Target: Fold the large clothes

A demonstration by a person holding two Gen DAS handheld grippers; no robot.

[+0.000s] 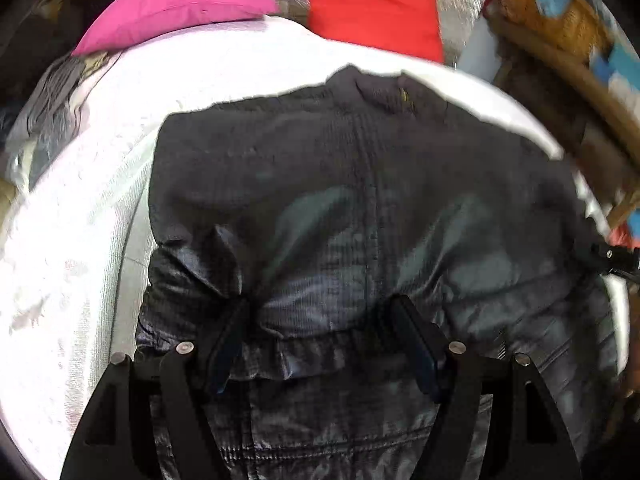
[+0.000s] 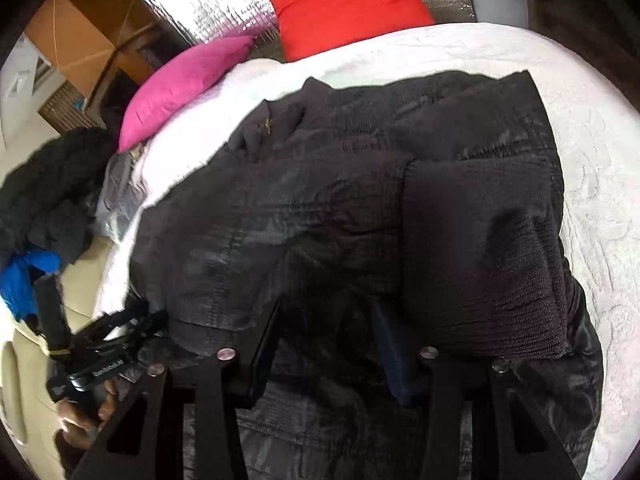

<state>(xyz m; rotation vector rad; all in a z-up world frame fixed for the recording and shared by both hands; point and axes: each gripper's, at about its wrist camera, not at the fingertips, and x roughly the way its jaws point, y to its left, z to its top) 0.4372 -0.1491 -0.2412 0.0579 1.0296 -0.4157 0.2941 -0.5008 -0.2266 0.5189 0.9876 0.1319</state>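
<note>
On the white bedspread (image 1: pixel 72 240) the dark quilted jacket (image 1: pixel 340 184) lies spread, collar toward the red pillow (image 1: pixel 372 4) and pink pillow (image 1: pixel 180 8) at the head of the bed, its hem nearest the person. From the right wrist view one sleeve looks already laid across the body, its ribbed cuff (image 2: pixel 480 264) resting on top.

The left gripper (image 1: pixel 320 320) sits at the bunched hem, jaws apart with a ridge of fabric between the fingers; I see no pinch. The right gripper (image 2: pixel 326 320) is over the hem too, jaws partly apart with cloth rising between them, but whether the pads bite I cannot tell.

To my eye the step is taking the hem in both grippers to fold it toward the collar. Doing it well means gathering every layer of this slippery, puffy shell, keeping the two grips level, and lifting evenly so the cuff doesn't slide off.
</note>
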